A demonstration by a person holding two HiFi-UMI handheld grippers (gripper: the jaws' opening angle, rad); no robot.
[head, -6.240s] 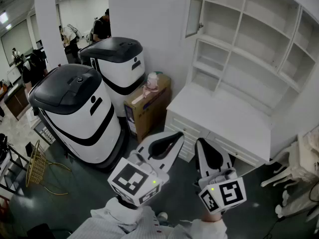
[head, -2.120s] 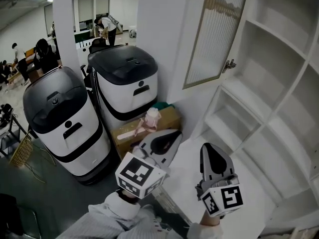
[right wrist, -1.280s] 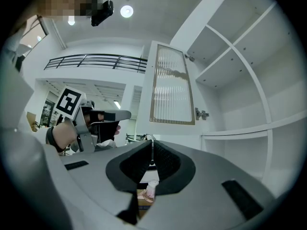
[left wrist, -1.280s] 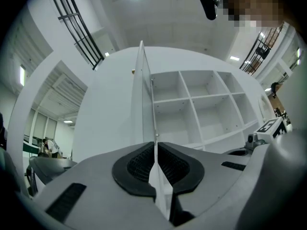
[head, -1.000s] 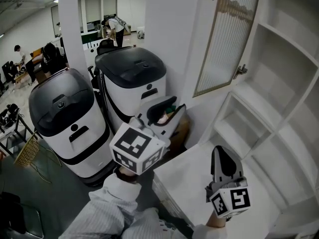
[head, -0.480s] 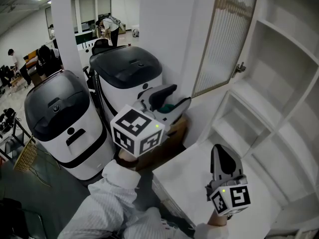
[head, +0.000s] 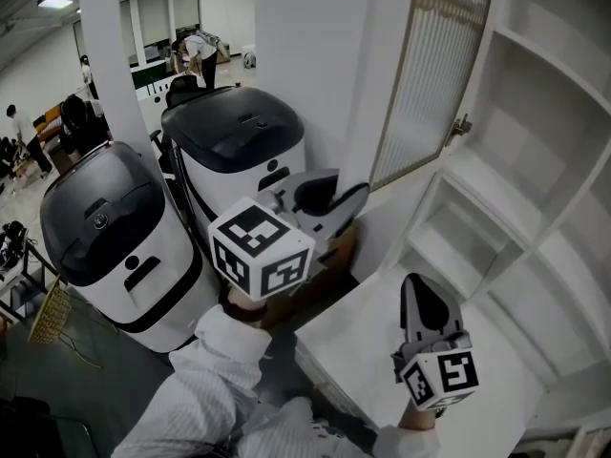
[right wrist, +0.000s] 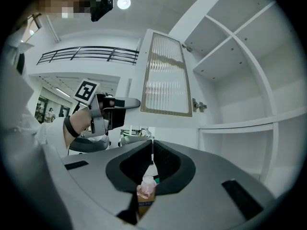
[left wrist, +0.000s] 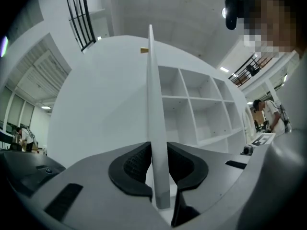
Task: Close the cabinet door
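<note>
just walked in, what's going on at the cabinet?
A person with two handheld grippers is working on the open cabinet door. The left gripper has just closed its jaws on the door's free edge. The door stands wide open, not yet swung toward the shelves. The right gripper hangs shut and empty over the counter.

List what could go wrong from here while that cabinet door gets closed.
1. The left gripper has just been closing its jaws on the thin free edge of the cabinet door, near its lower corner. Such a shallow grip may slip once the door swings.
2. If the gripper holds on until the door meets the shelf unit, its jaws could be pinched against the frame.
3. A hard push could slam the ribbed glass panel.
</note>
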